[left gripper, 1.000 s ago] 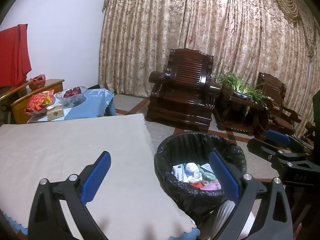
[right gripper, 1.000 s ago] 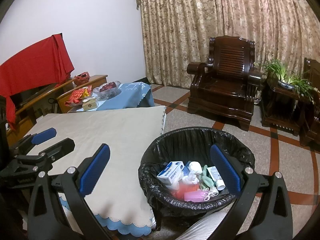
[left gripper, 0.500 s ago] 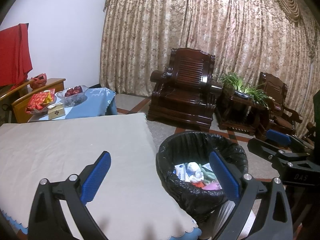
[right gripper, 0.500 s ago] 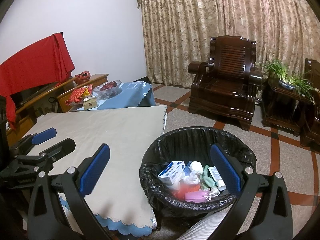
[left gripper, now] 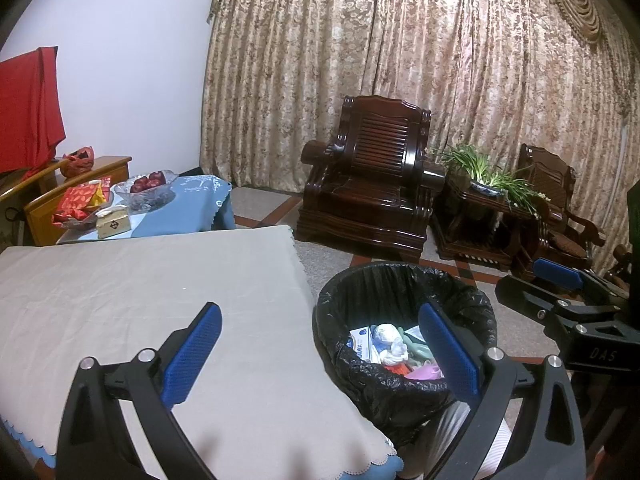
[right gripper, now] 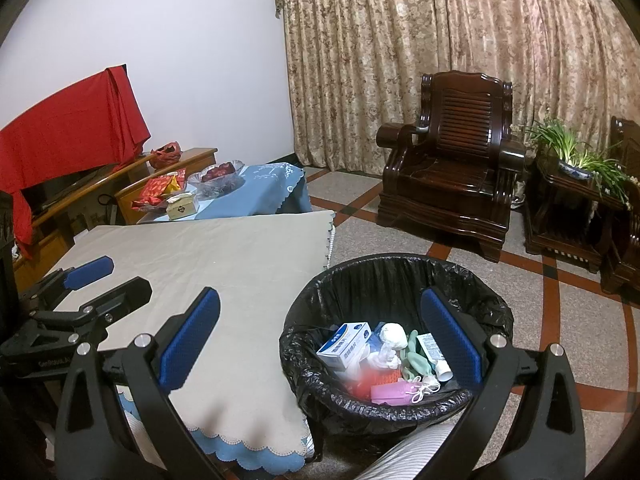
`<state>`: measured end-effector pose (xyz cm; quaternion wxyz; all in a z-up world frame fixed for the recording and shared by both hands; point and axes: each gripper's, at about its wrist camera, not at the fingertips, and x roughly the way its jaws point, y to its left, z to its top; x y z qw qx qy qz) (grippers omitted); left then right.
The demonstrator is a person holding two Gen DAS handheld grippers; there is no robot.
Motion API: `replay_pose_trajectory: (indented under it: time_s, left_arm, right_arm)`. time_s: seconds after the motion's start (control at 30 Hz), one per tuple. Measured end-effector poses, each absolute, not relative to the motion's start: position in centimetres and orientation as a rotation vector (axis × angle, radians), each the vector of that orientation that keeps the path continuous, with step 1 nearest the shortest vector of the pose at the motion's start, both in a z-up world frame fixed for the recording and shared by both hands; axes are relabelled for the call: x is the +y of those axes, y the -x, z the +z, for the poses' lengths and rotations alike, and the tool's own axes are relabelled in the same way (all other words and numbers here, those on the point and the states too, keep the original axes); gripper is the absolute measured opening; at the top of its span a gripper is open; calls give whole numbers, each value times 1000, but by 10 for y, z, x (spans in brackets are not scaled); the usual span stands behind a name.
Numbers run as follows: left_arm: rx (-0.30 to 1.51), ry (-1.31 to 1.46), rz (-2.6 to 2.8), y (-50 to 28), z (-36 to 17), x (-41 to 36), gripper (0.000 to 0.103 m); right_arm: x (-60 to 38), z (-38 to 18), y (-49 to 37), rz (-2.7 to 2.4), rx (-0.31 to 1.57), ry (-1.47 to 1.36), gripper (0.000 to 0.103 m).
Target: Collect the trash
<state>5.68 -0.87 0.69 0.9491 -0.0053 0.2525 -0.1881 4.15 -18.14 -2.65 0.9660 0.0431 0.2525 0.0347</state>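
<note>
A bin lined with a black bag (left gripper: 404, 280) (right gripper: 400, 276) stands on the floor beside the table's right edge. Inside lie a white and blue box (right gripper: 344, 344), a crumpled white wad (right gripper: 392, 334), a tube (right gripper: 434, 354), something pink (right gripper: 390, 394) and other scraps. My left gripper (left gripper: 320, 350) hangs open over the table's near right part with nothing between its fingers. My right gripper (right gripper: 320, 336) is open and empty above the bin's near left rim. Each gripper also shows in the other's view: the right gripper (left gripper: 560, 280) and the left gripper (right gripper: 96, 284).
The table carries a bare beige cloth (left gripper: 140, 292) with a blue scalloped hem. Beyond it a low blue-covered table (left gripper: 188, 208) holds a fruit bowl, a box and red packets. Dark wooden armchairs (left gripper: 372, 192) and a plant stand (left gripper: 480, 208) line the curtain. A striped trouser leg (right gripper: 420, 452) lies below the bin.
Both views have shifted only slightly: the bin sits a touch further right in the left wrist view. Both grippers stay open and empty.
</note>
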Motion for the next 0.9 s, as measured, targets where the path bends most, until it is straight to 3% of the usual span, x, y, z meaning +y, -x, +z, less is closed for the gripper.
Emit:
replay_pose_trajectory:
  time_s: [0.9]
  left_arm:
    - [515, 10, -382, -57, 8, -9, 97]
  right_arm:
    - [-177, -25, -42, 72, 511, -84, 98]
